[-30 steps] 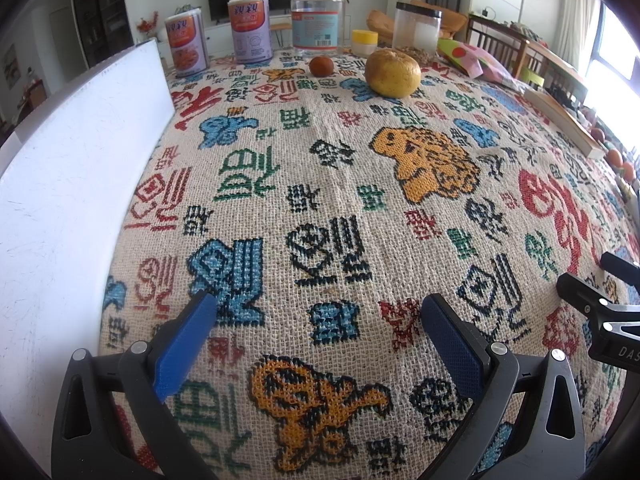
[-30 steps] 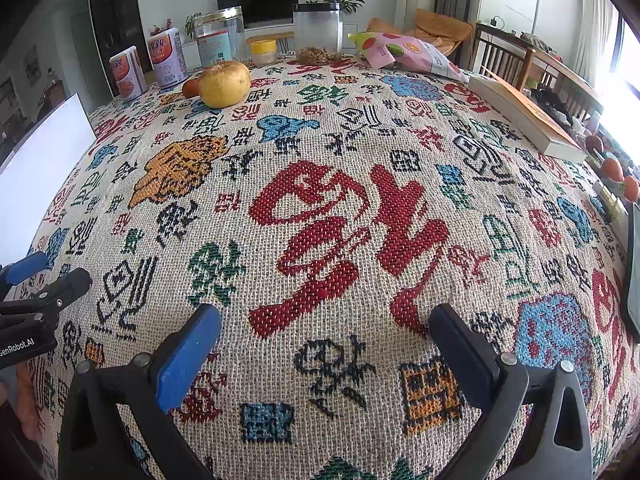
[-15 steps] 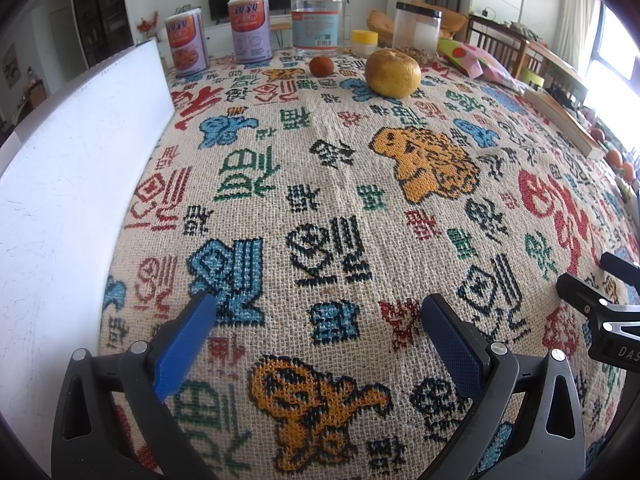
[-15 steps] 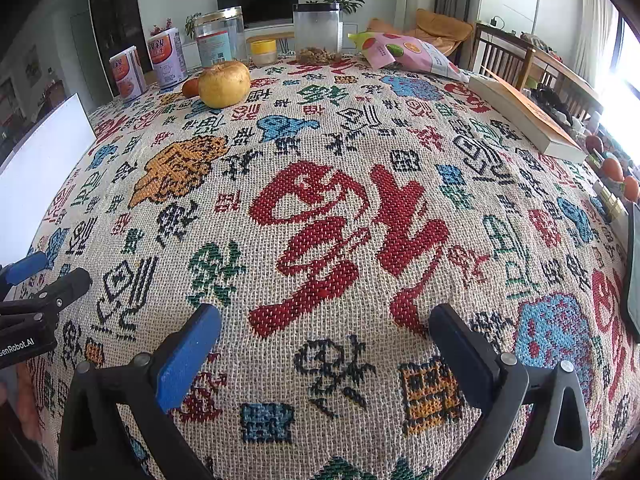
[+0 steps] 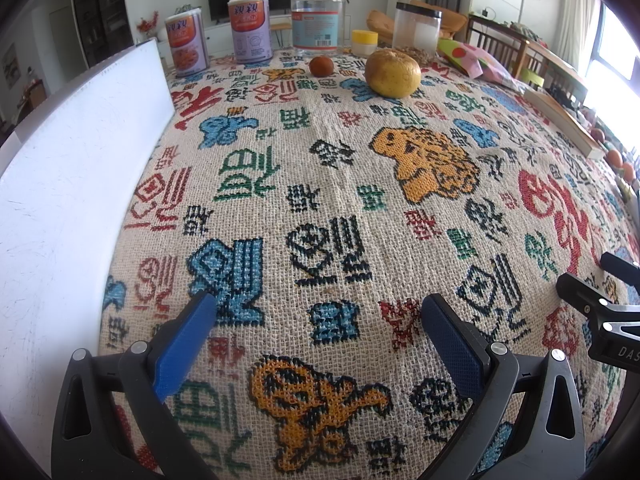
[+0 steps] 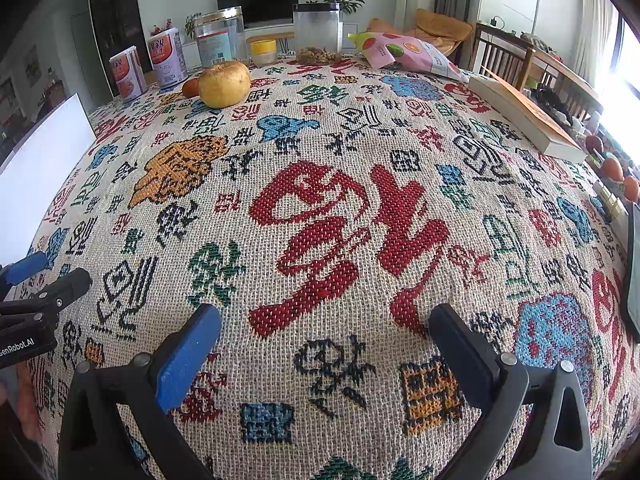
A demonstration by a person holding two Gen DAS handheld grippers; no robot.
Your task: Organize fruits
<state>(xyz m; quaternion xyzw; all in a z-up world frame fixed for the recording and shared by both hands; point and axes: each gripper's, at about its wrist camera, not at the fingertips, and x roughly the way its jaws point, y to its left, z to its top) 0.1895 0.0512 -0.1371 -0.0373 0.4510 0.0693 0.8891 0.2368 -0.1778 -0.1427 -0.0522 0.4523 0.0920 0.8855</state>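
Observation:
A large yellow fruit [image 5: 393, 73] [image 6: 224, 83] sits at the far side of the patterned tablecloth [image 5: 340, 208], with a small orange-red fruit [image 5: 321, 66] [image 6: 190, 87] just left of it. My left gripper [image 5: 316, 312] is open over the near edge of the cloth, nothing between its blue pads. My right gripper [image 6: 326, 324] is also open and empty, low over the cloth to the right of the left one. Both are far from the fruits. Each gripper shows at the edge of the other's view.
A white board [image 5: 60, 168] stands along the left side. Two cans [image 5: 186, 46], a clear jar [image 5: 316, 24], a small yellow-lidded jar [image 5: 364, 42] and a dark-lidded container [image 5: 416, 28] line the far edge. A snack bag [image 6: 404, 54], a book [image 6: 524, 114] and small fruits [image 6: 612, 168] lie right.

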